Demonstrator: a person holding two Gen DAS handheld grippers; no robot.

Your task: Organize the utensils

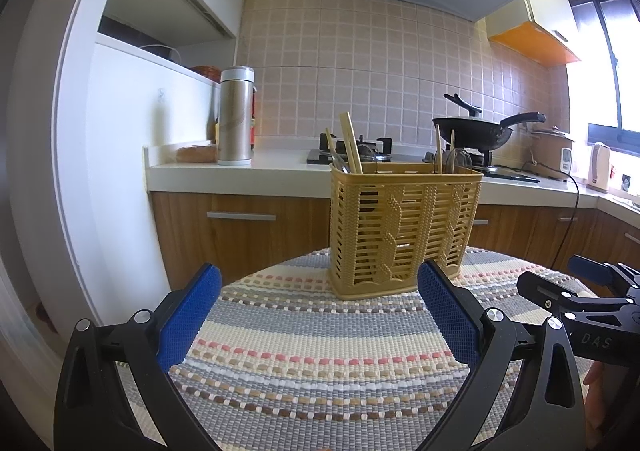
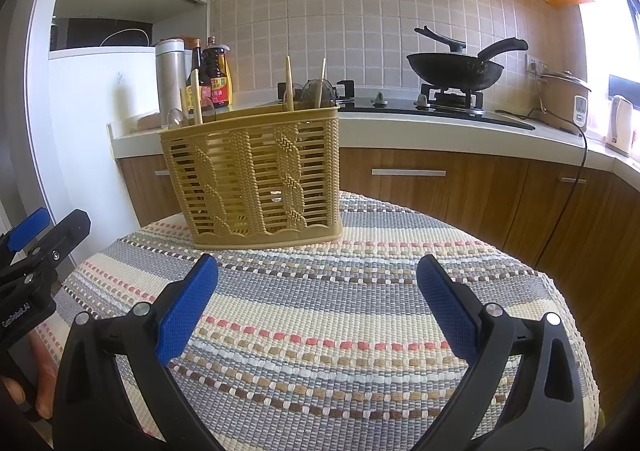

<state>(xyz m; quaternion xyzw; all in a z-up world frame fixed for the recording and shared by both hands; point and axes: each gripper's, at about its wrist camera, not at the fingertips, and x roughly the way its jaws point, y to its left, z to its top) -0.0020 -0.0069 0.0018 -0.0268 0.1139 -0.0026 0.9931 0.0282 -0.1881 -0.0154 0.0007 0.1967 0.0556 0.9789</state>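
A tan plastic utensil basket (image 1: 404,231) (image 2: 256,179) stands upright on a striped woven mat (image 1: 320,355) (image 2: 340,311). Wooden chopsticks (image 1: 352,145) (image 2: 289,85) and clear spoons (image 1: 458,159) (image 2: 316,91) stick out of its top at both ends. My left gripper (image 1: 318,311) is open, with nothing between its blue pads, just short of the basket's front. My right gripper (image 2: 318,303) is open too and holds nothing, a little nearer than the basket and to its right. The right gripper (image 1: 588,291) shows in the left wrist view, the left gripper (image 2: 36,247) in the right wrist view.
Behind the mat runs a white kitchen counter (image 1: 280,165) with wooden cabinets (image 1: 240,227). On it are a steel thermos (image 1: 236,115), sauce bottles (image 2: 216,75), a black wok (image 2: 456,69) on a gas stove, a rice cooker (image 2: 564,95) and a white kettle (image 2: 620,123). A hand (image 2: 40,391) grips the left tool.
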